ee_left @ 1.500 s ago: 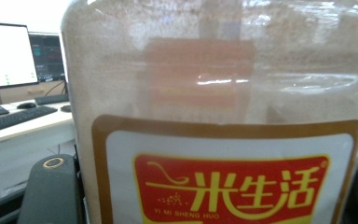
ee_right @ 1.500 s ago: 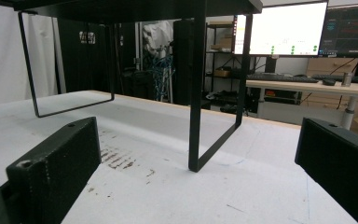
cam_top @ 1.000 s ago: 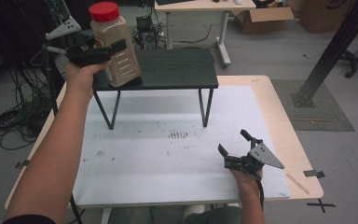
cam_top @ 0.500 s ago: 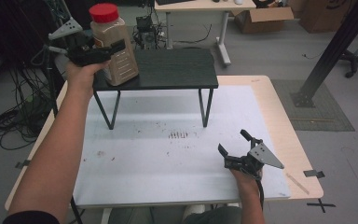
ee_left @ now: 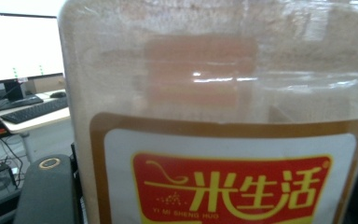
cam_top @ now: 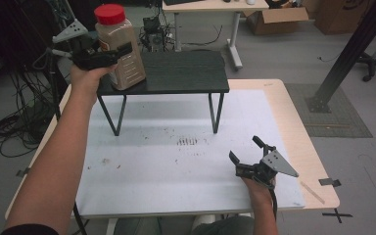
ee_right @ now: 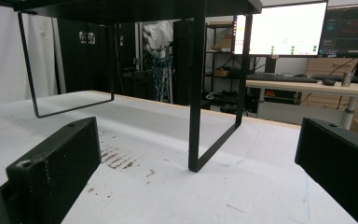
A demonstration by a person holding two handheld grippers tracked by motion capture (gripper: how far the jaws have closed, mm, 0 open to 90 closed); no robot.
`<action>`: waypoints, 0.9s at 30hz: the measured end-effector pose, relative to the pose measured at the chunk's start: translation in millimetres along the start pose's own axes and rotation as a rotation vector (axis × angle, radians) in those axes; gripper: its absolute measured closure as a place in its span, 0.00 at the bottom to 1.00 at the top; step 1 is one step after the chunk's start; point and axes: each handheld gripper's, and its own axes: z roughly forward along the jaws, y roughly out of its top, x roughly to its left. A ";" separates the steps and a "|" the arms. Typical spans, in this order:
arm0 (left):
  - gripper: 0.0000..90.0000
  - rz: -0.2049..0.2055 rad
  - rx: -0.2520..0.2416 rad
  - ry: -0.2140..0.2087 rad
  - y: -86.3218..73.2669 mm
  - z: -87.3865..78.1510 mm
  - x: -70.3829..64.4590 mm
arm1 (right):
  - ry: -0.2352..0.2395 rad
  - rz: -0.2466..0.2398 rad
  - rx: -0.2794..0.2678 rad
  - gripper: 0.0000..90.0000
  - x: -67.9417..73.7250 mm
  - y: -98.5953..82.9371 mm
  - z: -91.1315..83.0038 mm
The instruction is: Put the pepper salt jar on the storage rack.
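1. Bench point(cam_top: 142, 186): white mat over a pale wood top, scuff marks near the middle, nothing loose lying on it.
2. Black shelf riser point(cam_top: 186, 73): stands on the far half of the bench on thin metal legs; from the right gripper view its legs point(ee_right: 196, 93) rise just ahead.
3. Seasoning jar point(cam_top: 120, 49): clear plastic, red cap, tan powder inside, red-and-yellow label. It sits at the left end of the riser top, looks slightly tilted, base at or just on the surface; cannot tell if its full weight is down.
4. Left claw point(cam_top: 111, 55): clenched around the jar at mid-height, from the jar's left side. In the left gripper view the jar point(ee_left: 214, 116) fills the space between the jaws, label close up.
5. Right claw point(cam_top: 247, 157): released, jaws spread wide, nothing between them, resting low on the bench at the near right, well apart from riser and jar.
6. Step in hand, as I judge it: placing the jar on the riser, near the end of the placement.
7. Next move calls for: settle the base flat, confirm it stands away from the left edge, then release the left claw and back out sideways without knocking the jar over.
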 end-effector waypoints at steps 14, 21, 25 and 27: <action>0.17 -0.004 0.037 0.022 0.2 0.0 -3.9 | -0.001 0.001 -0.004 0.00 0.1 -0.1 -0.2; 0.12 -0.010 0.040 0.029 2.0 -2.9 -5.5 | -0.001 0.000 -0.006 0.00 0.1 -0.1 -0.3; 0.10 -0.003 0.041 0.035 3.5 -4.7 -7.1 | -0.001 0.000 -0.006 0.00 0.1 -0.1 -0.3; 0.09 -0.009 0.045 0.048 4.4 -6.4 -7.9 | -0.001 -0.001 -0.006 0.00 0.3 -0.1 -0.4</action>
